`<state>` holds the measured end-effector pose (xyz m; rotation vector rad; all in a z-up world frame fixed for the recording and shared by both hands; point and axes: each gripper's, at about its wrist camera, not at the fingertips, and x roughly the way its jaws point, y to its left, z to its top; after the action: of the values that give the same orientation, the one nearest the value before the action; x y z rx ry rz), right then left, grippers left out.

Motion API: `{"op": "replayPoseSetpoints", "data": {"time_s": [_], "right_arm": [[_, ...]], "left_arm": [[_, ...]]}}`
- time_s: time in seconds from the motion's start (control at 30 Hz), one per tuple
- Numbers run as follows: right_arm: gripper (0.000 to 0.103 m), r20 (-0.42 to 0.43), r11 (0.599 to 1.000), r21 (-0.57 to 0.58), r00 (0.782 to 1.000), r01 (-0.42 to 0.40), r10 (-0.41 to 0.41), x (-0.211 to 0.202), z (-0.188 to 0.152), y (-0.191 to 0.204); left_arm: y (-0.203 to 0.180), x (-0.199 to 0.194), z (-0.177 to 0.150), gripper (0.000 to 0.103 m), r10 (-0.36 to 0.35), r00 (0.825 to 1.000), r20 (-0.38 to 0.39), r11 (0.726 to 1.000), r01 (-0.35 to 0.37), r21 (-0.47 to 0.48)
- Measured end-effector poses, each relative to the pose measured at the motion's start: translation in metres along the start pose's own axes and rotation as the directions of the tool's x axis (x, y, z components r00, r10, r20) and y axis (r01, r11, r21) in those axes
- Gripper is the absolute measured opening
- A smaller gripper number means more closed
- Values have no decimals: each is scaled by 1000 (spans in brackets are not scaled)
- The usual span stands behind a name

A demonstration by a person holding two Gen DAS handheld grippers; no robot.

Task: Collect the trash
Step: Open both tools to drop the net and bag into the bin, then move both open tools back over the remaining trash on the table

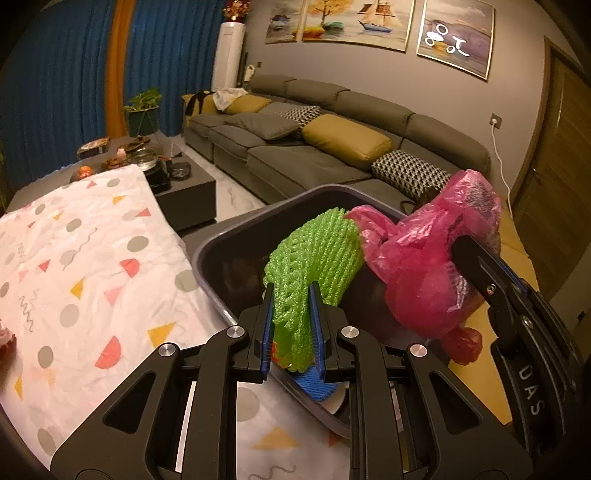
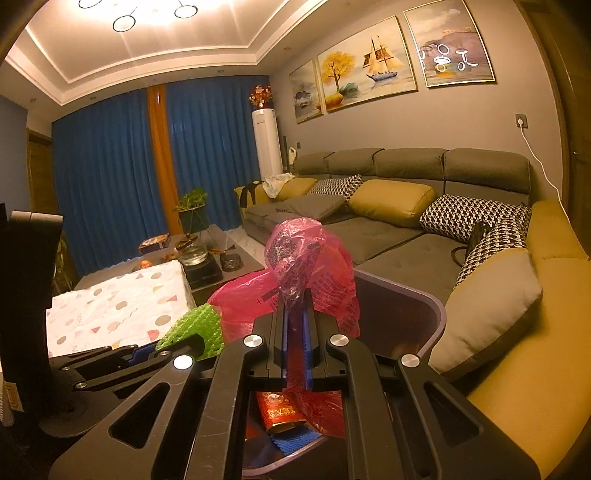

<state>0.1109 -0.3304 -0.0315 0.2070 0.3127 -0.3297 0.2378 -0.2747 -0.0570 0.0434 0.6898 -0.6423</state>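
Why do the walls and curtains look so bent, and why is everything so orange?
Left wrist view: the fisheye lens bows the door and curtains and darkens the corners; warm indoor light tints everything; lamp glare sits on the rightmost painting. Right wrist view: same bending; the ceiling lights blow out white, and that painting shows the same reflections.

black tongs (image 1: pixel 291 328) with blue ribbed pads (image 1: pixel 317 325), silver screws and white "das" lettering.

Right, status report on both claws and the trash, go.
Left claw shut on green foam net. Right claw shut on pink plastic bag. Both over grey bin, trash already inside. Nothing in the way.
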Motion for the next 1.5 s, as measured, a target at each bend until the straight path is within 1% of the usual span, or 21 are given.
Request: {"op": "replayPoseSetpoints", "data": {"time_s": [0.1,0.3,0.4,0.43,0.47,0.5,0.57,0.6,0.67,0.73,0.77,0.83,0.9,0.97,1.03,1.1,1.17,1.23,1.33,1.47,1.5], "right_arm": [[7,-4,1000,1,1000,4,-4,2,1,-2],[7,-12,1000,11,1000,2,-2,6,2,-5],[7,-17,1000,15,1000,4,-4,8,1,-8],[7,-20,1000,17,1000,4,-3,8,1,-8],[7,-21,1000,19,1000,4,-3,8,1,-10],[7,-23,1000,20,1000,4,-3,9,2,-10],[8,-25,1000,27,1000,0,1,11,3,-13],[9,-27,1000,29,1000,-3,4,11,3,-14],[18,-31,999,33,999,-4,5,12,2,-16],[26,-34,999,35,999,-6,7,12,1,-17],[27,-35,999,34,999,-7,8,13,2,-18],[30,-35,1000,29,999,-9,10,12,2,-18],[36,-34,1000,24,999,-9,10,11,2,-17],[44,-30,1000,24,1000,-9,10,9,1,-17],[50,-21,1000,25,1000,-12,12,4,1,-16],[56,-16,1000,22,1000,-13,13,1,0,-12],[67,-9,1000,14,1000,-10,10,-6,-1,-8],[73,-3,1000,11,1000,-7,7,-12,-2,-4],[80,6,1000,7,1000,-12,12,-22,-1,5],[82,13,998,-20,999,-52,52,-36,0,26],[83,12,997,-26,998,-67,67,-39,0,34]], "left_arm": [[-2,1,-1,17,-4,1000,-7,1000,4,7],[-1,3,-1,22,-23,1000,-17,1000,23,1],[-3,3,-1,27,-40,999,-19,999,41,5],[-3,3,-2,33,-42,999,-18,999,42,4],[-3,3,-2,41,-39,999,-16,999,39,3],[-3,2,-2,46,-38,999,-14,999,38,1],[1,0,-2,61,-35,999,-9,999,35,-13],[3,-1,-3,65,-31,999,-6,999,31,-20],[10,-5,-2,73,-12,1000,5,999,12,-38],[18,-10,-3,80,9,1000,15,998,-8,-57],[22,-14,-4,82,16,1000,20,998,-14,-67],[28,-22,-6,84,29,999,25,997,-27,-74],[34,-33,-9,85,52,998,41,996,-49,-73],[41,-48,-13,86,86,994,64,994,-81,-77],[49,-63,-16,88,117,989,88,990,-109,-87],[56,-80,-19,91,162,980,116,984,-152,-91],[65,-96,-25,91,221,965,141,974,-209,-90],[76,-111,-31,91,273,950,151,961,-260,-99],[96,-139,-43,95,338,927,161,938,-318,-136],[122,-173,-56,96,415,895,164,904,-386,-183],[130,-184,-61,96,444,881,164,890,-411,-198]]}}
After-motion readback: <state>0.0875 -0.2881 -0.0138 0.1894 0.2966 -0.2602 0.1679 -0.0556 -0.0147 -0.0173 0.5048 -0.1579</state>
